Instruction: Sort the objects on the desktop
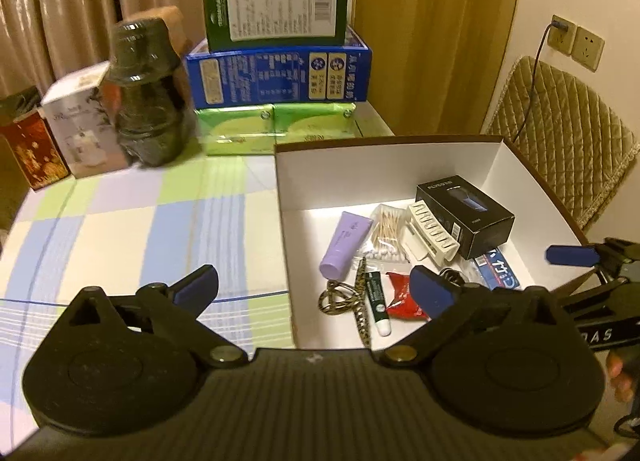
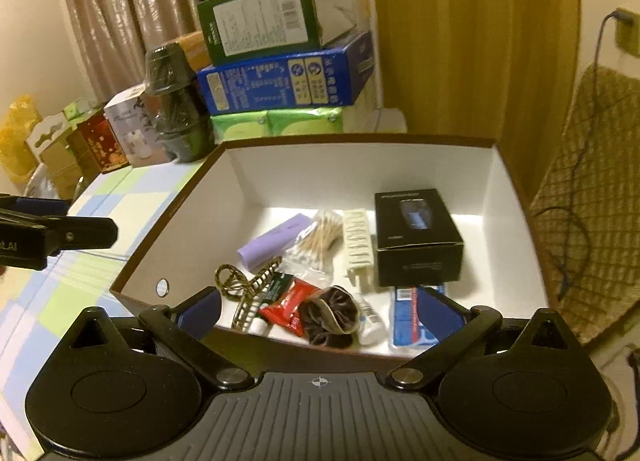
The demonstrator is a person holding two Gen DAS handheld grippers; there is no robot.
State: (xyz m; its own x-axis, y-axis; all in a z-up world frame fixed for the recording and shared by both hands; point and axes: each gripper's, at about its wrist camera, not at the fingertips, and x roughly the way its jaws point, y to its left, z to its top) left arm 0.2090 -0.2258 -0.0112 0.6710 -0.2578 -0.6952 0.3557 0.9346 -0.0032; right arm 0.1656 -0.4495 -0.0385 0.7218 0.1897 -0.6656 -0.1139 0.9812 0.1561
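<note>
Both wrist views look down into the box.

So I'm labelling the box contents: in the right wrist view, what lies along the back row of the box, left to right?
Purple tube → bag of cotton swabs → white ribbed piece → black carton.

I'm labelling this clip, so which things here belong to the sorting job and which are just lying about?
Part of the job:
- white box, holding the sorted items
- purple tube
- cotton swabs
- black carton
- hair claw
- red packet
- scrunchie

Just lying about:
- stacked cartons
- dark jar
- tissue packs
- quilted chair
</note>
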